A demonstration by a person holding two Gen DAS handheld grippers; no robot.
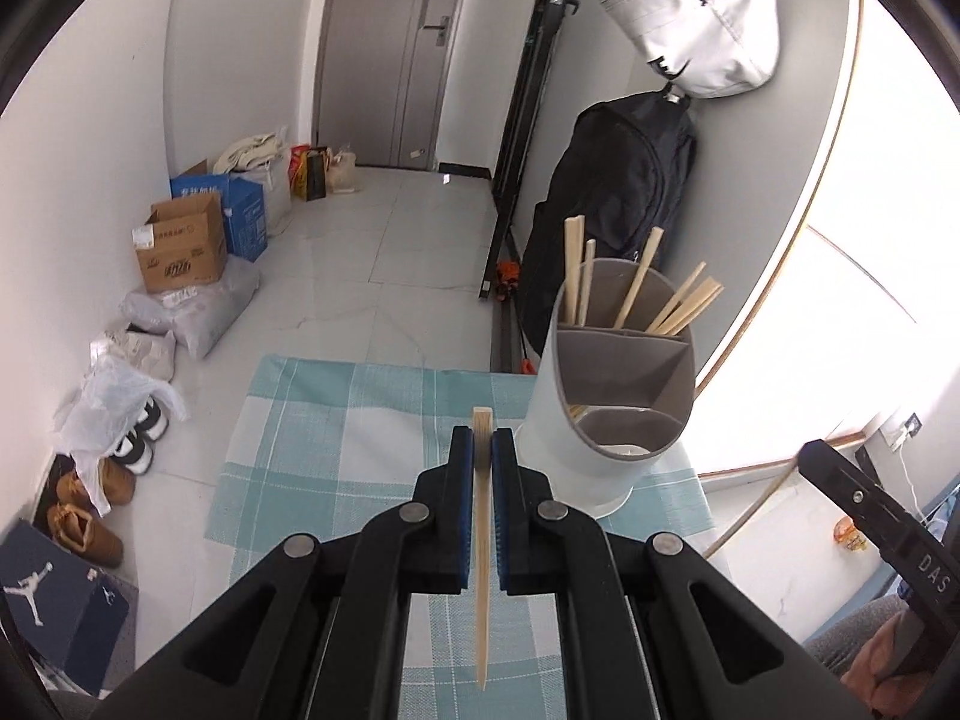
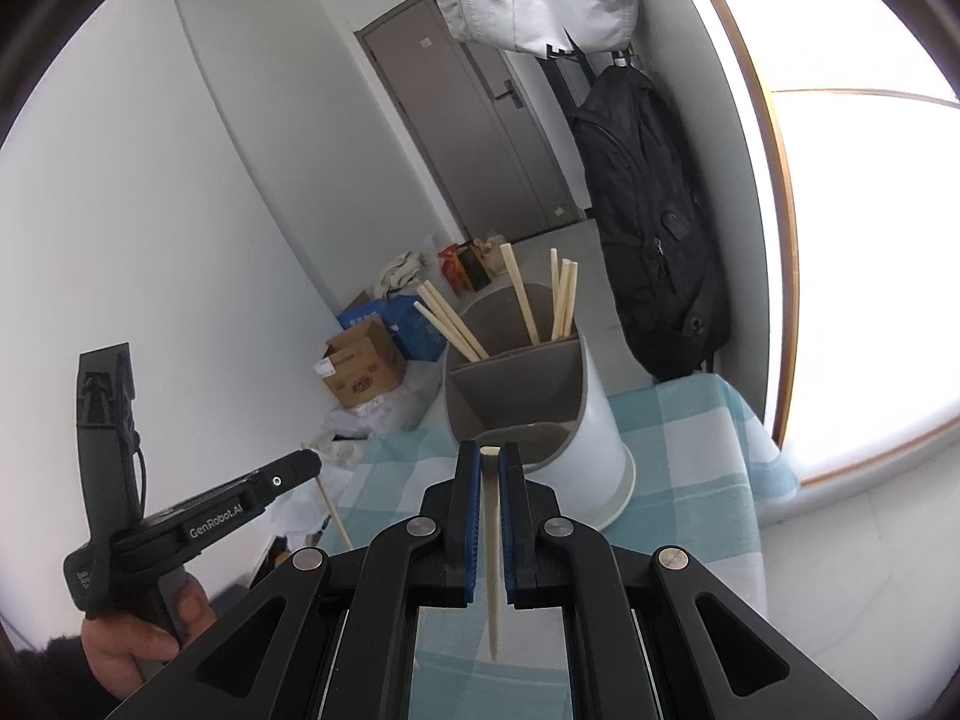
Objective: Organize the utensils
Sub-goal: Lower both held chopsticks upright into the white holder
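A white utensil holder [image 1: 594, 426] with grey dividers stands on a teal checked cloth [image 1: 336, 450], with several wooden chopsticks [image 1: 636, 288] in its far compartment. My left gripper [image 1: 483, 444] is shut on a wooden chopstick [image 1: 482, 570], held above the cloth just left of the holder. In the right wrist view, my right gripper [image 2: 490, 459] is shut on a pale chopstick [image 2: 493, 564], close in front of the holder [image 2: 576, 420]. The left gripper's body [image 2: 198, 522] and a hand show at lower left there.
The cloth covers a small table [image 2: 708, 432] by a bright window. A black backpack [image 1: 612, 204] and a white bag [image 1: 696, 18] hang beyond the holder. Cardboard boxes [image 1: 180, 252], bags and shoes [image 1: 90, 516] lie on the floor to the left.
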